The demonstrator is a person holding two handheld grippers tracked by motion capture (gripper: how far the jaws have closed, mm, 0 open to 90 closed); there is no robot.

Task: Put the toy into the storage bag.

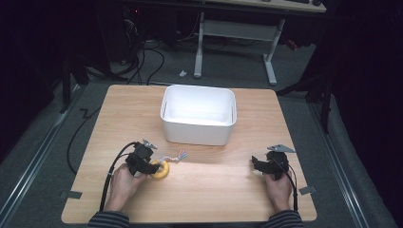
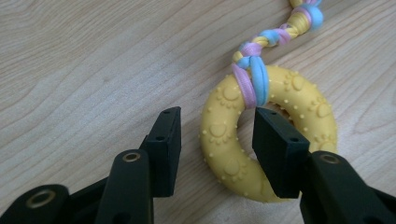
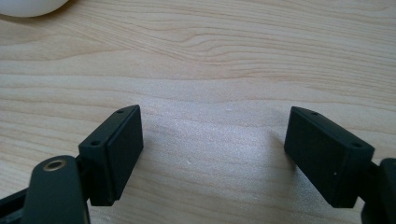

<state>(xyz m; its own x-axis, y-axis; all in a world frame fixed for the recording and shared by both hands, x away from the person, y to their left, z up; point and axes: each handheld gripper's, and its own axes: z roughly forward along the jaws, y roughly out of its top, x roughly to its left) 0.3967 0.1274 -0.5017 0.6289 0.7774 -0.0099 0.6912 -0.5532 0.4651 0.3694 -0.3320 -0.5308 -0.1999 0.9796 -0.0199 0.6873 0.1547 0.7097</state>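
left hand-held gripper [image 2: 217, 140] | jaws spread, straddling one side | yellow ring toy [image 2: 261, 135]

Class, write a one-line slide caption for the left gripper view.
Left gripper straddles one side of a yellow ring toy on the wooden table.

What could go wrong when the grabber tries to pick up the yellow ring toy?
The left gripper has only one side of the yellow ring between its jaws, and one pad does not touch it yet. The knobbly ring might twist or slip as they pinch. The braided rope tied to it trails across the table and could drag or catch on the rim of the white bin if the toy is lifted there.
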